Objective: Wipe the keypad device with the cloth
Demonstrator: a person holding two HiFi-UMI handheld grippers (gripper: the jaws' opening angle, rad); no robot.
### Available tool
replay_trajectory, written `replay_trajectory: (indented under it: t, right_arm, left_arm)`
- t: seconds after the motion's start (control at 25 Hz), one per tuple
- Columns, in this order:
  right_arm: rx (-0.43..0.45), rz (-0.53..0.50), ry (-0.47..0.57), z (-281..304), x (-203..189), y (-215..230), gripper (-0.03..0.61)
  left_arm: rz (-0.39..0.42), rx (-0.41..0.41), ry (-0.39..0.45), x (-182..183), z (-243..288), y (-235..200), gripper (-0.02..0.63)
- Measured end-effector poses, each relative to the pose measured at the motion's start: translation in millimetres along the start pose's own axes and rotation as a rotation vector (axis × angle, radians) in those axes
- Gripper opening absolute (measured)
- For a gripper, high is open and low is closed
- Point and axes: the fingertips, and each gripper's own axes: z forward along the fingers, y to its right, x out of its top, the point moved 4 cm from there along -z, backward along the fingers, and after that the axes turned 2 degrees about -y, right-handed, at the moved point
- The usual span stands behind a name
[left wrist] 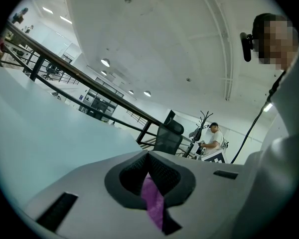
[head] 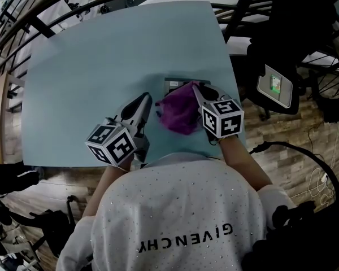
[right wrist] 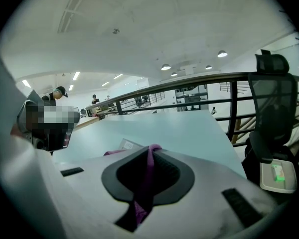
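— How will the cloth handle?
— Soft, light and floppy, I'd say. It bunches, so it's best held by its edges. The left gripper and right gripper are each pinching a purple fold of it.
— And the keypad device?
— It's on the counter, mostly covered by the cloth. It's stiff and likely to slide if pushed hard. The chair stands well apart, so nothing seems to be in the way.

Pale blue table, black office chair beside its right edge, wood-plank floor underneath, black railing beyond.
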Motion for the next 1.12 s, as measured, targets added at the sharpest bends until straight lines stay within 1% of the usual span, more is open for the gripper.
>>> replay_trajectory:
  t: [0.24,0.44,0.6,0.88,1.12]
  right_arm:
    - [-0.039,0.007,0.005,-9,-2,11,0.018]
    - [-0.079,0.033,0.013,-17,-3,25,0.018]
    - [-0.106,0.048,0.011,-23,-6,31,0.018]
    - [-0.136,0.06,0.002,-28,-11,39,0.018]
    - [-0.166,0.042,-0.004,-32,-13,46,0.018]
  left_arm:
    - [0.009,-0.017,-0.002,0,1,4,0.0]
    - [-0.003,-0.046,-0.03,-5,5,8,0.0]
    - [0.023,-0.051,-0.061,-7,6,11,0.0]
    - [0.035,-0.061,-0.057,-1,10,14,0.0]
    - [0.027,-0.038,-0.046,-3,10,9,0.0]
